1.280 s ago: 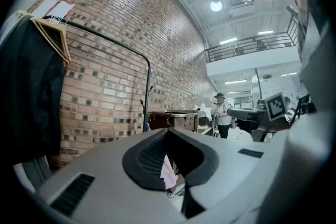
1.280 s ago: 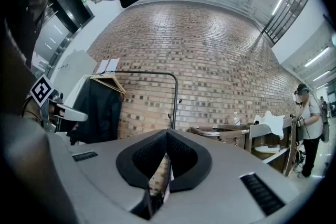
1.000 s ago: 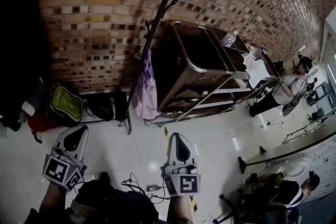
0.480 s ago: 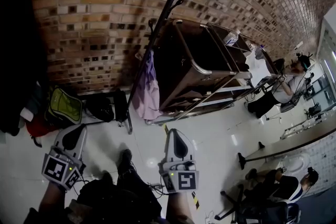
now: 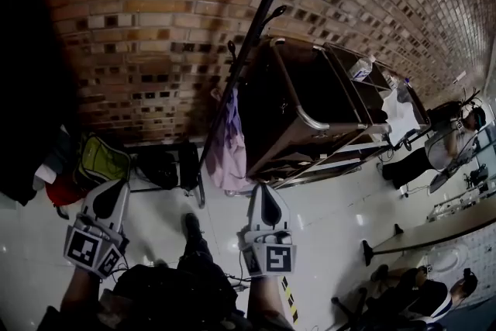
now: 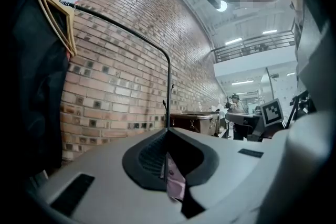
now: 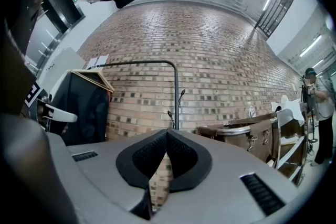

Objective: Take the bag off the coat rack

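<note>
1. Locating bag (image 5: 234, 139): found hanging on coat rack (image 5: 260, 27), flat against the black pole, in front of brick wall (image 5: 139, 27) and just left of metal cart (image 5: 310, 112) in head view.
2. Checked left gripper (image 5: 113, 194): fingers closed tip to tip, nothing held. Pink patch seen through the gap behind the tips is judged to be the bag far off, not a grip.
3. Checked right gripper (image 5: 265, 199): fingers likewise pressed together, empty. Only brick seen through the gap.
4. Noted both held low, level, aimed at rack and well short of it, right one nearer the bag. No contact w/ bag yet.
5. Handling (judged): thin pink-lilac cloth in slack folds, prob. light & near empty. Soft, no stiffness. Expect sag & swing once lifted. Not fragile, not slippery.
6. Hold pt (judged): take strap or loop at top, close to the hook. Avoid pinching the body, as that would only bunch cloth & leave the loop on the hook. Cannot make out which hook or the loop itself: too small.
7. Next (judged): open fingers before reaching in, close on strap, lift up & clear of hook, then draw away from pole. Watch for loop snagging & rack rocking.
</note>
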